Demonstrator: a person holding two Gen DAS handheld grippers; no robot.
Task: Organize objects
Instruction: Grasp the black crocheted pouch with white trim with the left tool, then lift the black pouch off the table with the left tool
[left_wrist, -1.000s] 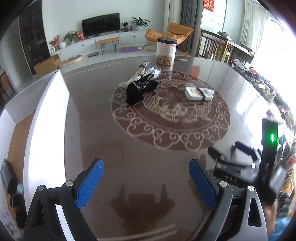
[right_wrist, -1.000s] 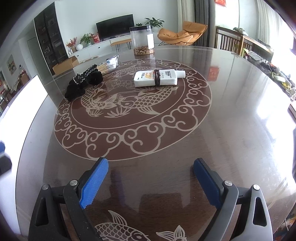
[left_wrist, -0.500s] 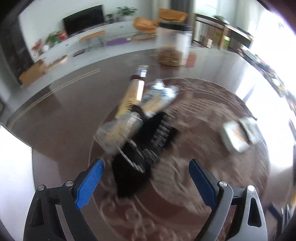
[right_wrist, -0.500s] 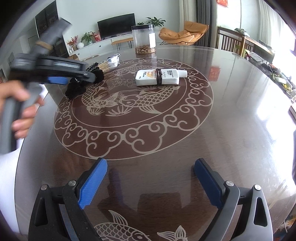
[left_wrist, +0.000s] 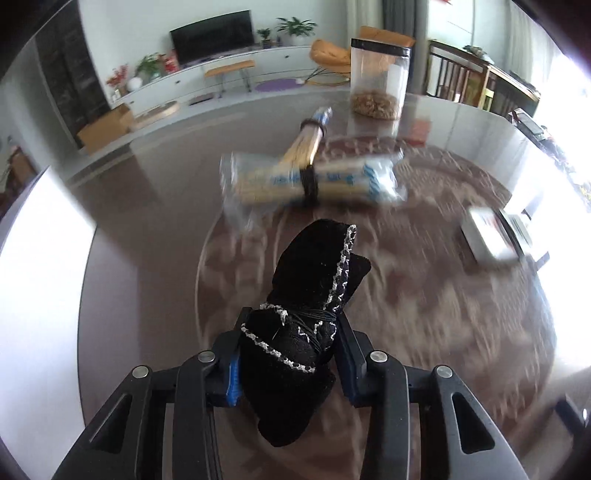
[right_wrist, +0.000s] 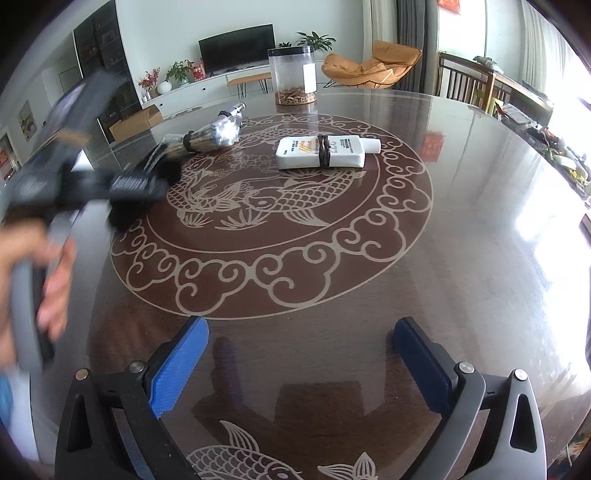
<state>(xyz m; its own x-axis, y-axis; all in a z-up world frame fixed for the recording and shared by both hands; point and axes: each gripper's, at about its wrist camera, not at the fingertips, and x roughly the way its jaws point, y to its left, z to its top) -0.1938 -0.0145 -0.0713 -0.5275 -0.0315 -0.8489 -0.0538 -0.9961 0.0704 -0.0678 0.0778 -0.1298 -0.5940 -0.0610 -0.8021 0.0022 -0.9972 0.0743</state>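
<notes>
My left gripper (left_wrist: 288, 354) is shut on a black cloth bundle (left_wrist: 310, 295) with silver trim, tied with a black band, held over the round table. Beyond it lie a bagged bundle of sticks (left_wrist: 314, 181) and a bare bundle of sticks (left_wrist: 308, 142), both blurred. The white bottle (left_wrist: 495, 236) with a band lies at the right. In the right wrist view my right gripper (right_wrist: 299, 354) is open and empty low over the table's near side. The white bottle (right_wrist: 325, 151) lies mid-table, the stick bundles (right_wrist: 214, 134) at the left, and the left gripper (right_wrist: 122, 184) shows blurred with the black cloth.
A clear jar (left_wrist: 378, 86) with brown bits in it stands at the table's far side; it also shows in the right wrist view (right_wrist: 293, 79). The glossy brown table (right_wrist: 461, 221) has a fish pattern. A white panel (left_wrist: 33, 277) lies along the left edge.
My left gripper moved forward to the black cloth bundle and shut on it. The bundle now sits between its fingers. My right gripper stayed open and nearly still.
</notes>
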